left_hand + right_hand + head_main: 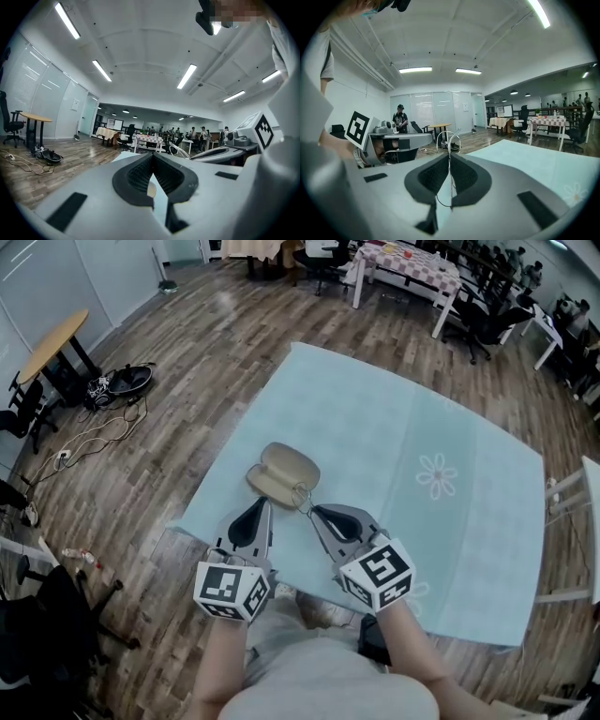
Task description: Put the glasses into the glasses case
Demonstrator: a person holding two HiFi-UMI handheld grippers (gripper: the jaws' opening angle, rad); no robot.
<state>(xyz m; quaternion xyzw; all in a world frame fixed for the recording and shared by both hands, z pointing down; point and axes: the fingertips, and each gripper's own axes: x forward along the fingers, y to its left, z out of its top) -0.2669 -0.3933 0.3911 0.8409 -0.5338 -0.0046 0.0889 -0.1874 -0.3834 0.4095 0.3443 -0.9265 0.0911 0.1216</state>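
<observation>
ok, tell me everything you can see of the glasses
The glasses have a thin, pale wire frame with rounded rims, and the lenses look clear. The right tongs are shut on a thin part of the frame, so the rims stand out past the tips. In the head view the glasses sit low over the pale blue tablecloth, at the near edge of the open tan glasses case. I can't tell whether they touch the case. They are not yet inside it.

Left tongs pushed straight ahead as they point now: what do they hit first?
Probably the open glasses case, lying right past the shut tips of the left tongs; they may already touch it, depth unclear.
</observation>
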